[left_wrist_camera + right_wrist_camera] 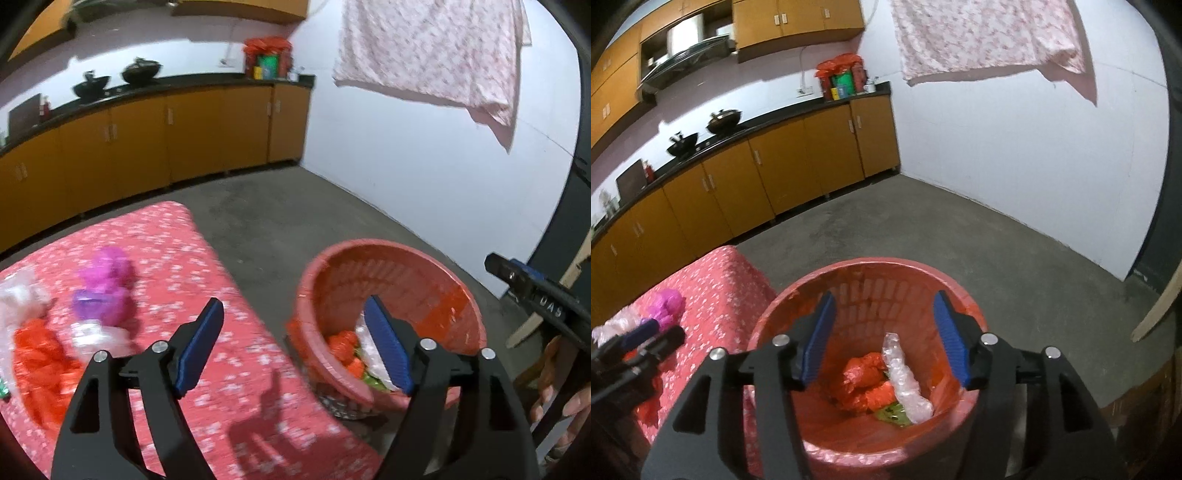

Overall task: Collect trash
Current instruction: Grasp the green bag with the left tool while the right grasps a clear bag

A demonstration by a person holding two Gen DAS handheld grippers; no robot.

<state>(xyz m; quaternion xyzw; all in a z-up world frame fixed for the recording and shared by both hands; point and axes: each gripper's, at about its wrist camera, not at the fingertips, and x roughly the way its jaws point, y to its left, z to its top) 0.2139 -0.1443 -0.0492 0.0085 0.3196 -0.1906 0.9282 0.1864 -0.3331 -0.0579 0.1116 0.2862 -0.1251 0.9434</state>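
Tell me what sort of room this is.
Most likely a home kitchen: orange-brown wooden base cabinets under a dark countertop, and two black lidded woks on it.

Both wrist views look down, sharing the red basket (864, 369).

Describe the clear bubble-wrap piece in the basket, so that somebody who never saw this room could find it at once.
Beside the table with the pink flowered cloth stands a round red slatted basket on the grey floor. Inside it, right of the crumpled red plastic bag, lies the bubble wrap. It alone is pale, see-through and long, running as a strip from the back wall toward the front.
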